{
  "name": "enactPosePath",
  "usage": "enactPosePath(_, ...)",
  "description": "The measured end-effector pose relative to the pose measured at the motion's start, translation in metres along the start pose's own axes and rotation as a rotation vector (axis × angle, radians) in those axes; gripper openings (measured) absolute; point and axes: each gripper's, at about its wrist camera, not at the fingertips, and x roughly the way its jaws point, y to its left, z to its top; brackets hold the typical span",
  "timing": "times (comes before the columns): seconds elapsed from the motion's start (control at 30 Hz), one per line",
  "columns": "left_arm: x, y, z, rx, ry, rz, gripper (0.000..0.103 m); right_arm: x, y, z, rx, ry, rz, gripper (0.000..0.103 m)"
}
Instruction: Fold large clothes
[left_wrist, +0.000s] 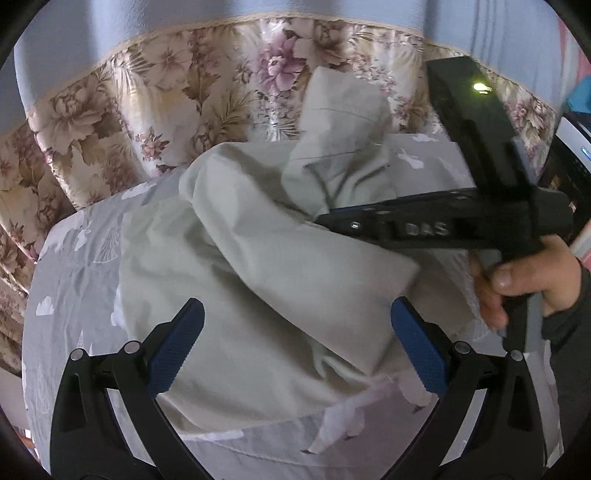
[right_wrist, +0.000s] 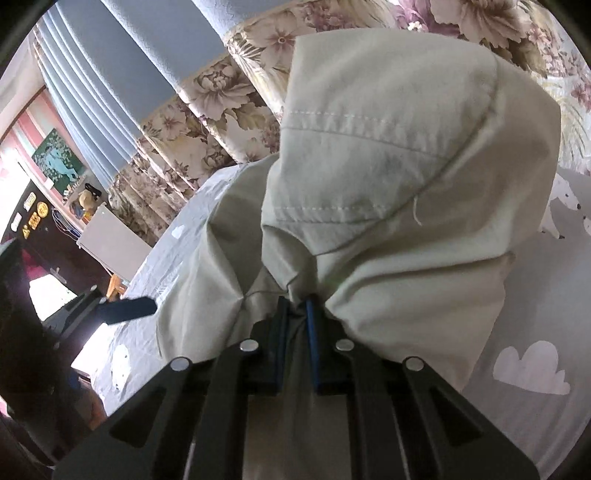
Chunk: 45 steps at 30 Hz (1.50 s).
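Floral curtains in beige and mauve satin (left_wrist: 177, 85) hang behind a bed spread with a grey cotton sheet printed with white clouds and animals (left_wrist: 66, 266), and on that sheet we find the task's thing, a large pale grey-green woven garment (left_wrist: 258, 266), lying crumpled in the middle with one hemmed part lifted above the rest. We hold the right gripper (right_wrist: 295, 317) clamped on a bunched fold of this cloth; its blue-padded jaws are nearly together with fabric pinched between them, and the stitched hem (right_wrist: 369, 122) stands up in front of the lens. From the left wrist view the same tool shows as a black body held by our right hand (left_wrist: 528, 284). Our left gripper (left_wrist: 295, 332) hovers over the near edge of the garment with its jaws spread wide and nothing between the textured blue pads (left_wrist: 173, 350). We judge the cloth light, thin and limp: matte, creasing readily, sagging wherever unsupported, not slippery against the rubbery pads. A double row of stitching marks the hem, likely the firmest place to hold. We would take the left hold on a hem or corner, well apart from the right one, so the panel hangs flat
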Motion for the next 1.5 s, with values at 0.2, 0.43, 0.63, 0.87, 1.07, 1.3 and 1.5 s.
enactPosePath(0.2,-0.002,-0.007,-0.003,0.027,-0.001,0.033,0.1,-0.011,0.001,0.0,-0.009,-0.008,-0.006,0.011)
enactPosePath(0.43,0.029,-0.018,0.017,-0.023,0.004,0.034,0.1,-0.066,0.021,0.003,-0.065,-0.118,-0.101,0.059)
enactPosePath(0.63,0.05,-0.006,0.015,-0.091,0.017,-0.032,0.059,-0.085,-0.036,0.0,0.067,-0.162,-0.277,0.066)
enactPosePath(0.87,0.046,0.022,0.005,-0.162,0.03,-0.175,0.024,-0.035,-0.097,-0.002,0.229,-0.184,-0.049,0.043)
enactPosePath(1.07,0.022,0.04,0.0,-0.177,-0.049,-0.17,0.011,-0.036,-0.04,0.018,0.025,-0.187,-0.154,0.018)
enactPosePath(1.3,-0.031,0.084,-0.023,-0.213,-0.105,-0.079,0.01,-0.03,0.068,0.058,-0.263,-0.143,-0.197,0.015)
enactPosePath(1.5,0.007,0.128,-0.059,-0.327,0.007,-0.023,0.011,0.068,0.108,0.07,-0.469,0.049,-0.396,0.018)
